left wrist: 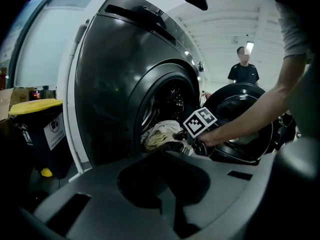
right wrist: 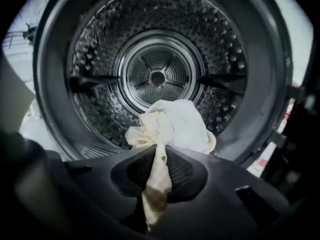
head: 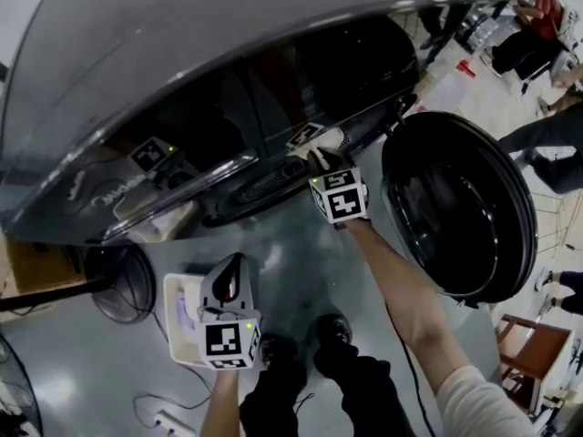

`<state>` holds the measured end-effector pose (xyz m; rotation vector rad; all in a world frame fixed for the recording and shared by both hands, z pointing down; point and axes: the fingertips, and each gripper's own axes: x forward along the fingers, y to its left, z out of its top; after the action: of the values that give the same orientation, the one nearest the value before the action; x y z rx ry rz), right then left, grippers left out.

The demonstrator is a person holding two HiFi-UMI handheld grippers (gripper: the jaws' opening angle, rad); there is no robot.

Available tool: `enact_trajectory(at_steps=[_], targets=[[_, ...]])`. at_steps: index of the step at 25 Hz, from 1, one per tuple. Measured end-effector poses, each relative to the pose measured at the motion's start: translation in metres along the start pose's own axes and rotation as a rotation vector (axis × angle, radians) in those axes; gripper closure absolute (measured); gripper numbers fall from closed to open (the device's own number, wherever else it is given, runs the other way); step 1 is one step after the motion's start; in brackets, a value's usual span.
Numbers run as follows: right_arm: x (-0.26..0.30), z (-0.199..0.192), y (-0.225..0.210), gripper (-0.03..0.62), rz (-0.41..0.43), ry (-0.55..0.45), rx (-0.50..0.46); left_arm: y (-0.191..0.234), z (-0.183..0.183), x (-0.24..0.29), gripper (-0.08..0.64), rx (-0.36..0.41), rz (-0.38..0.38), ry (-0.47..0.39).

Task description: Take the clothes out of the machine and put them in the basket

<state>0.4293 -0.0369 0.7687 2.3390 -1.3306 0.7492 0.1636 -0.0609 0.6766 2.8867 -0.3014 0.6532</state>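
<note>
While our right fingers [right wrist: 185, 171] pinch one end of the pale cloth [right wrist: 175, 124], the rest lies straight ahead in the mouth of the machine [right wrist: 157, 76]; our left fingers [left wrist: 220, 184], shut on nothing, hang near the basket [head: 173, 335].

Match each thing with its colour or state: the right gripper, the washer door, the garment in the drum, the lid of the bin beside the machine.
Things:
1. right gripper
2. washer door
3. garment
4. bin lid

Colours or states:
a. yellow
b. swung open
c. shut on fabric
d. cream-white

Pairs: 1-c, 2-b, 3-d, 4-a.
</note>
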Motion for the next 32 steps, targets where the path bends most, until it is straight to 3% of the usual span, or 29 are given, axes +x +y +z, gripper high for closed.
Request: enact_trajectory(at_steps=[12,21,32], targets=[[-0.126,0.045,0.011,0.531,0.029,-0.064,0.05,-0.039,0.067,-0.04,0.541,-0.017,-0.009,0.026],[-0.212,0.049,0.036,0.541,0.049,-0.074,0.07,-0.053,0.107,-0.066,0.541,-0.044,-0.012,0.025],[-0.305,0.109,0.059,0.543,0.086,-0.209,0.124,-0.057,0.145,-0.094,0.541,-0.031,0.011,-0.009]])
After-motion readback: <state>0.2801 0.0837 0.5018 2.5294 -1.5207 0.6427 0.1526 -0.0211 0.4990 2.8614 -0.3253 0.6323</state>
